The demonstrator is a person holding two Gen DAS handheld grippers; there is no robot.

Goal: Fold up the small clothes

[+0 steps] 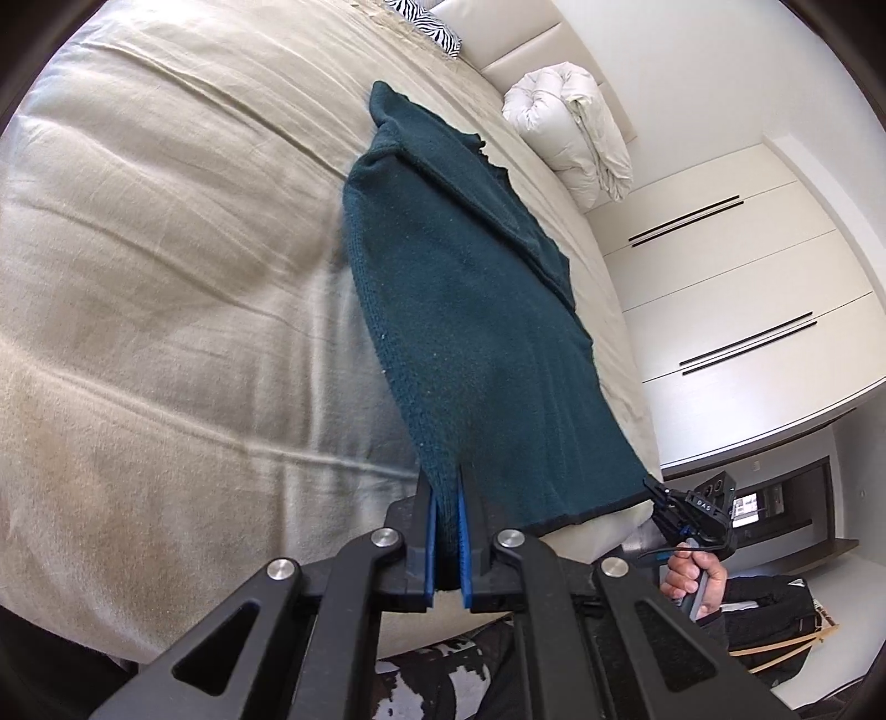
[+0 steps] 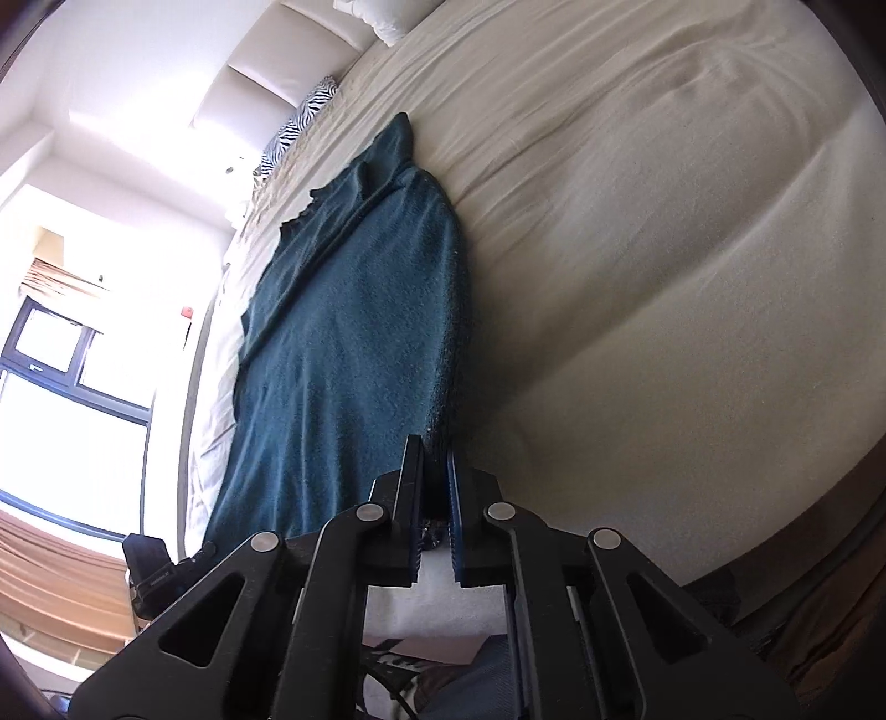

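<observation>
A dark teal knit garment (image 1: 465,310) lies stretched along the beige bed (image 1: 166,277), folded lengthwise. My left gripper (image 1: 447,493) is shut on its near hem corner. In the left wrist view my right gripper (image 1: 662,498) holds the other hem corner at the bed's edge. In the right wrist view the garment (image 2: 343,343) runs away from me, and my right gripper (image 2: 434,459) is shut on its near corner. The left gripper's body (image 2: 155,570) shows at the lower left there.
A rolled white duvet (image 1: 576,133) and a zebra-print pillow (image 1: 426,22) lie at the head of the bed. White wardrobe doors (image 1: 731,277) stand beside the bed. A window (image 2: 66,360) is on the other side. The bed (image 2: 664,277) extends wide and wrinkled.
</observation>
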